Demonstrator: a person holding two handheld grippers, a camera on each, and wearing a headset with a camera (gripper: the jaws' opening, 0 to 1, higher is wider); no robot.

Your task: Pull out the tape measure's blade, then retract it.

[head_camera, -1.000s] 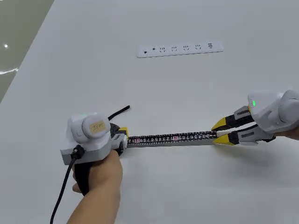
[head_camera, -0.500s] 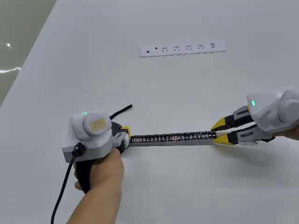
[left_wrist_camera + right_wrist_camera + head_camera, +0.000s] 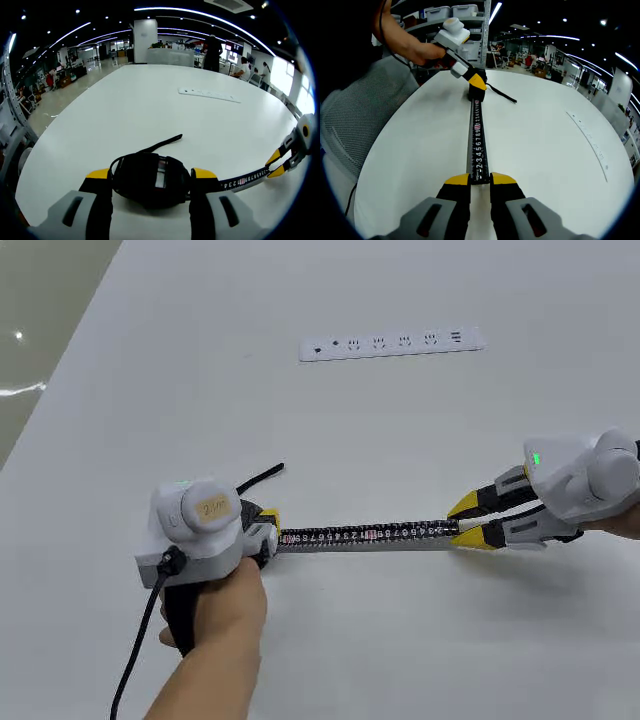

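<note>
The left gripper (image 3: 264,536) is held level and low over the table (image 3: 400,430) by a hand (image 3: 225,605) wrapped round its handle. Its jaws are pressed against both sides of the black tape measure (image 3: 150,179). The right gripper (image 3: 466,522) is pointed back at it from the right, nearly flat, its jaws pinched on the tip of the blade (image 3: 370,535), which is stretched straight between the two. Against a second ago, the right gripper is found slightly nearer the tape measure and the drawn-out blade a shade shorter; the left hand's grip is unchanged.
</note>
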